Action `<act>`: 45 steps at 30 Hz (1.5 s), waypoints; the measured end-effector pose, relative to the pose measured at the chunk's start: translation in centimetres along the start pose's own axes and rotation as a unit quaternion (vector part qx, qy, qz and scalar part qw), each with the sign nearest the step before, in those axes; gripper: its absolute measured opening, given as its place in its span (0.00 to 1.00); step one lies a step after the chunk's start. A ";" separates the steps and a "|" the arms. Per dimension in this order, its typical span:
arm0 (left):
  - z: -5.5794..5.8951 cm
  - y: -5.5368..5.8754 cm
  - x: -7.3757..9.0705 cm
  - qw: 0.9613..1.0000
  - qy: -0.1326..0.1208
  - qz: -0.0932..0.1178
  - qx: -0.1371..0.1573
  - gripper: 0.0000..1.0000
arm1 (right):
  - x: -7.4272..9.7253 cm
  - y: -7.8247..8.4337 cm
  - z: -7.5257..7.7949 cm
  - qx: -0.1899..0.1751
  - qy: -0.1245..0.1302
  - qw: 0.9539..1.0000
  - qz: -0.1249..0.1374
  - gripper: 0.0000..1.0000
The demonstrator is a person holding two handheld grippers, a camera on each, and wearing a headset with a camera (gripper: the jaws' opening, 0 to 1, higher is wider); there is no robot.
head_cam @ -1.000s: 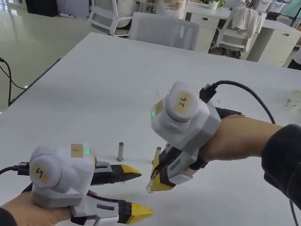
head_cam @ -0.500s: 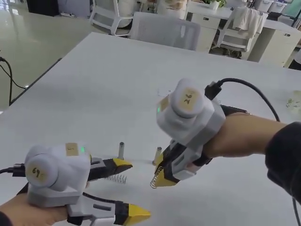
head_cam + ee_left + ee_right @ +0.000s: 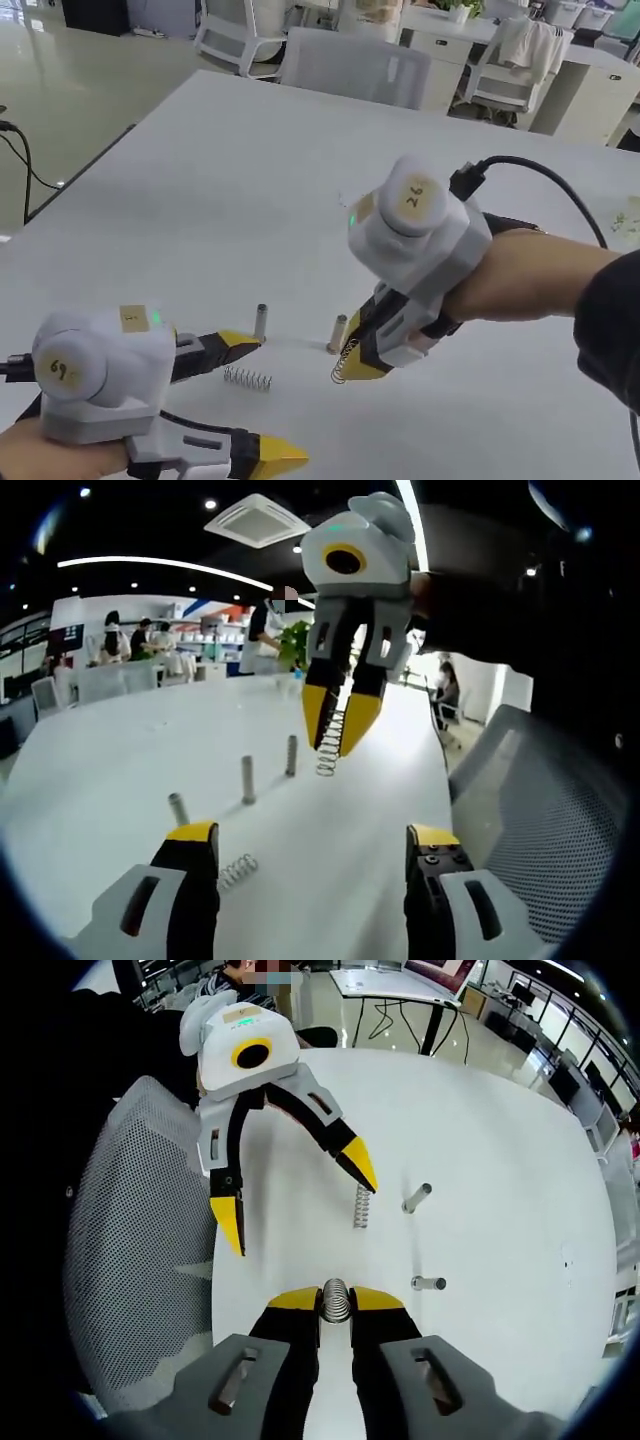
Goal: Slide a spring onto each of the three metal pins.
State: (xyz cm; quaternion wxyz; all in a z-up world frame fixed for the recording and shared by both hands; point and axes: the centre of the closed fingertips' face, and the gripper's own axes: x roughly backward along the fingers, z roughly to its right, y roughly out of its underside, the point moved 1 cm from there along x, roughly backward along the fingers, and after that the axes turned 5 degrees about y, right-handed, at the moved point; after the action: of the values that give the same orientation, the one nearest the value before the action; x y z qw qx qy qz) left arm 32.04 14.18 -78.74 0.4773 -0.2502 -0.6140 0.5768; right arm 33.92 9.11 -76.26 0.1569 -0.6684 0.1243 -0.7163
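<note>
Right claw [image 3: 336,1300] lifted up toward pins since a second ago, clenched on spring [image 3: 343,363]. Spring's lower end hangs just beside nearest pin [image 3: 340,331], not on it yet. Left claw [image 3: 311,835] spread wide, holding nothing. Second spring [image 3: 248,379] lies loose on worktop [image 3: 250,180] close by.

Risks, guessing: dangling coil sits tilted, so it could snag pin's top edge, bend, or pop out of the pinch and roll off.

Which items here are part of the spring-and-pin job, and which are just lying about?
Job: held spring in right gripper; loose spring on table; three bare metal pins; open left gripper.
Lying about: grey office chair; desks behind it.
</note>
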 end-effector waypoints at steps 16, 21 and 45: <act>-1.8 0.3 1.7 0.999 -0.037 0.005 0.014 0.75 | 0.5 1.3 3.2 -0.018 0.021 1.000 -0.009 0.08; -1.9 0.3 2.0 0.999 -0.043 0.005 0.017 0.75 | 0.5 1.4 4.1 -0.021 0.025 0.999 -0.011 0.08; -2.1 0.8 2.7 0.998 -0.056 0.004 0.022 0.74 | -1.1 0.7 7.5 -0.022 0.055 0.998 -0.016 0.08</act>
State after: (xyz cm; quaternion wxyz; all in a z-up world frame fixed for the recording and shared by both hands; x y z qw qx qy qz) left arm 32.53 17.60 -78.91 0.4453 -0.2089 -0.6262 0.6049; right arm 41.49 9.10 -76.94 0.1236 -0.6332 0.1384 -0.7514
